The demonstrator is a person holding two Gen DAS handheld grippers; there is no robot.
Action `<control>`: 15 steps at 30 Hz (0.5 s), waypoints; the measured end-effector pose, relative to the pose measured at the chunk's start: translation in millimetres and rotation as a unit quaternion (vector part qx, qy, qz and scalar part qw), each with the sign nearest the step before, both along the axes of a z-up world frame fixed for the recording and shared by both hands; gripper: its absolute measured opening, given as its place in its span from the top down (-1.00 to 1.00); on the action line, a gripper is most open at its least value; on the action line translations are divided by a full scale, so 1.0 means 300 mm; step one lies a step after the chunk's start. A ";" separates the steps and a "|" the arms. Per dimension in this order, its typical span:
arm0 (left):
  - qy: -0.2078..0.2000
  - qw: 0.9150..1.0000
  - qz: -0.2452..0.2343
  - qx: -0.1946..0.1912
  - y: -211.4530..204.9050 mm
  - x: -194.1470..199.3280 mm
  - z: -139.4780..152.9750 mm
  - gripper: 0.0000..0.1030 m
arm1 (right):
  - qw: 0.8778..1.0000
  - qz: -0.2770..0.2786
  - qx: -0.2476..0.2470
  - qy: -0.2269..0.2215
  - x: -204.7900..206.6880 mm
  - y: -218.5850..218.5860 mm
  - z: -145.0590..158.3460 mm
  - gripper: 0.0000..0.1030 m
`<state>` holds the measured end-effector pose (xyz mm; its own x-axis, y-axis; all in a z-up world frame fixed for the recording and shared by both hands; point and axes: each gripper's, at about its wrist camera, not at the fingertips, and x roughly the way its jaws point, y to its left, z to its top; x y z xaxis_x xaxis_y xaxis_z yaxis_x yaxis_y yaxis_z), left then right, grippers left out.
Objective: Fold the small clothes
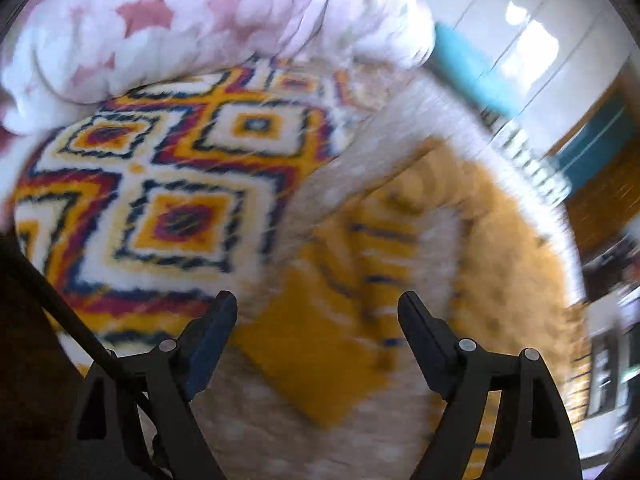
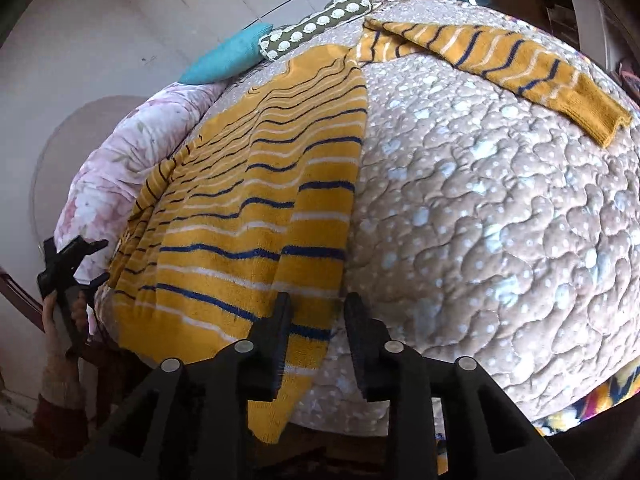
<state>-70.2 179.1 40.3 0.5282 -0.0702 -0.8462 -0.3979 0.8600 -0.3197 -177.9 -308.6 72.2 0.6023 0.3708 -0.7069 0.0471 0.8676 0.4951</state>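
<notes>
Here, the right gripper (image 2: 316, 316) points down at the near edge of a bed, its two black jaws a narrow way apart with nothing pressed between them. The left jaw stands over the lower right corner of a mustard sweater (image 2: 256, 216) with thin navy and white stripes; the right jaw stands over the bare quilt (image 2: 500, 208) just beside the sweater's edge. The sweater lies spread flat on the left half of the beige, white-dotted quilt, its hem hanging over the near edge. One sleeve (image 2: 520, 60) stretches across the far right of the quilt, cuff towards the right.

Farther out lie a teal pillow (image 2: 228, 56) and an olive bolster (image 2: 320, 24) with white dots, at the far side against a pale wall. A pink floral duvet (image 2: 120, 148) bunches along the left edge. At the far left, a hand (image 2: 60, 320) holds the left gripper (image 2: 94, 260) off the side of the bed, well apart from the sweater.

The left wrist view is heavily blurred. The left gripper (image 1: 318, 312) has its jaws wide apart and empty, above the sweater (image 1: 320, 352). Beyond it lie a patterned rug (image 1: 160, 184) in yellow, red, navy and white, and the floral duvet (image 1: 200, 20).

Nothing blocks either gripper. No writing or labels can be read.
</notes>
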 end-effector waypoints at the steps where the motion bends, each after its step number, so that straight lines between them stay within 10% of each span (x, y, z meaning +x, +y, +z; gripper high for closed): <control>1: 0.013 1.000 -0.005 -0.001 0.002 0.008 -0.023 -0.57 | 1.000 0.000 -0.003 -0.001 0.002 0.003 0.000 0.38; 2: 0.017 1.000 -0.014 0.004 -0.003 0.013 -0.034 -0.49 | 1.000 0.000 -0.006 -0.002 0.005 0.006 -0.001 0.38; 4: 0.014 0.999 -0.040 0.030 -0.017 0.022 -0.029 0.76 | 1.000 -0.001 -0.012 -0.002 0.012 0.011 0.001 0.38; 7: 0.002 0.999 -0.034 -0.006 0.057 0.035 0.012 0.85 | 1.000 -0.003 -0.030 0.000 0.017 0.027 0.011 0.38; 15: -0.060 0.988 0.098 0.101 0.404 0.117 0.334 0.86 | 0.997 0.006 -0.081 -0.007 0.027 0.070 0.015 0.38</control>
<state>-35.0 300.4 140.7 0.6126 0.2069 -0.7628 -0.5323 0.8215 -0.2046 -169.7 -287.5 76.8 0.6093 0.2588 -0.7495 0.0307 0.9368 0.3484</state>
